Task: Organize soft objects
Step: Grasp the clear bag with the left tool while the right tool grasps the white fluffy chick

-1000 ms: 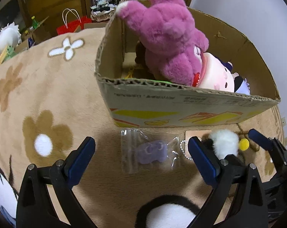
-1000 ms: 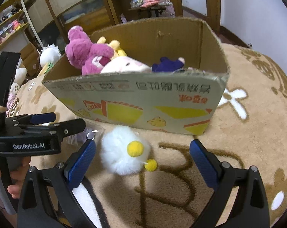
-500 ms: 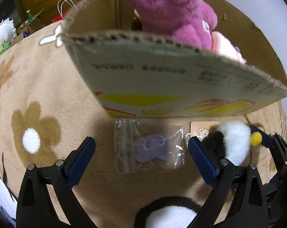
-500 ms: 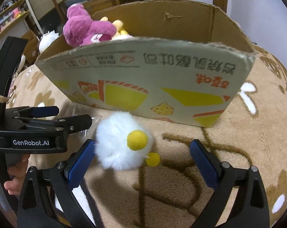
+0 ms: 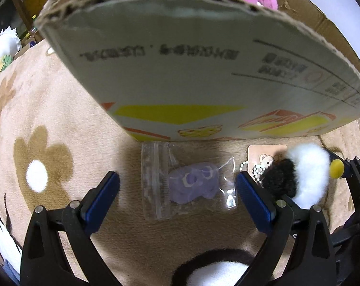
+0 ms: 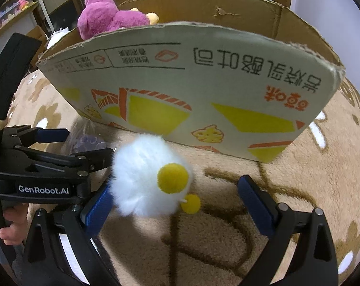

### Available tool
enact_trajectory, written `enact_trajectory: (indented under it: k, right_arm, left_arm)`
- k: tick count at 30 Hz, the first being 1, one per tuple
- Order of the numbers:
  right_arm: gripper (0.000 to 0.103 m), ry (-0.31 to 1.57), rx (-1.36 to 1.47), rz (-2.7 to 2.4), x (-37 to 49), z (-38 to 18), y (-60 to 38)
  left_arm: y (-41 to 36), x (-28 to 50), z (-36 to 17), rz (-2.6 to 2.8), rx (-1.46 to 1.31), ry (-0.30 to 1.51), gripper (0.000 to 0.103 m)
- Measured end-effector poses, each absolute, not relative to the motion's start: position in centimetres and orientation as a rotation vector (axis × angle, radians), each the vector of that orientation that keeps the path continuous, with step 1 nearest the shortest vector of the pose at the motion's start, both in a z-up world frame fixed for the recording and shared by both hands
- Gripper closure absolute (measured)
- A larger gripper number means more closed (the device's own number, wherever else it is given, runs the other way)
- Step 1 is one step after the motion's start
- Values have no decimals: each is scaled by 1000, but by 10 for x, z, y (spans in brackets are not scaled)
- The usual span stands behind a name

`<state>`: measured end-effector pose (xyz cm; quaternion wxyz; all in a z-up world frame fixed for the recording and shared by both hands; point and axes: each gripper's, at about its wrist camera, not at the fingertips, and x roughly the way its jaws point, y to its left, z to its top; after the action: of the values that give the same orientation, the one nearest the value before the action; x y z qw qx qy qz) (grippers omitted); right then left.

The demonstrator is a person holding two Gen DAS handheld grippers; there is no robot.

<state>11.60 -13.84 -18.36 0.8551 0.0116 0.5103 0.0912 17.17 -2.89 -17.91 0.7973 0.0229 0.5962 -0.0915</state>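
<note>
A clear zip bag with a small purple plush (image 5: 191, 186) lies on the tan flower blanket in front of the cardboard box (image 5: 203, 76). My left gripper (image 5: 177, 200) is open, its fingers on either side of the bag. A white fluffy chick plush (image 6: 149, 178) with a yellow beak lies beside it, also in the left wrist view (image 5: 308, 174). My right gripper (image 6: 177, 207) is open around the chick, its left pad close against it. The box (image 6: 203, 90) holds a pink plush bear (image 6: 106, 16).
A tag card with a bead chain (image 5: 263, 157) lies by the chick. The left gripper's body (image 6: 44, 166) sits close to the left of the chick. Shelves and furniture stand behind the box. A white plush (image 5: 3, 45) lies far left.
Both grippers have moved down and forward toward the box front. The bag now lies between my left fingers and the chick between my right fingers. Both stay open.
</note>
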Motion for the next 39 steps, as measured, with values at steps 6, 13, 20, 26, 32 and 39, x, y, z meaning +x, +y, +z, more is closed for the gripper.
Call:
enact_trajectory:
  k: [6, 13, 20, 26, 32, 39]
  right_arm:
    - [0, 1066, 20, 191, 118, -188, -136]
    - [0, 1067, -34, 181, 116, -189, -133]
    - [0, 1063, -134, 176, 114, -197, -114]
    - [4, 1075, -114, 174, 115, -198, -113]
    - [19, 1083, -47, 183, 116, -192, -129]
    - [35, 1078, 37, 231, 119, -181, -131]
  left_arm:
    - [-25, 168, -179, -195, 42, 1279, 6]
    - [-30, 157, -184, -188, 78, 1267, 6]
    - [-33, 154, -184, -179, 102, 1268, 17]
    - [-24, 156, -181, -168, 54, 1276, 33]
    - [-19, 155, -175, -165, 43, 1269, 43]
    - [-7, 152, -173, -132, 20, 1263, 72]
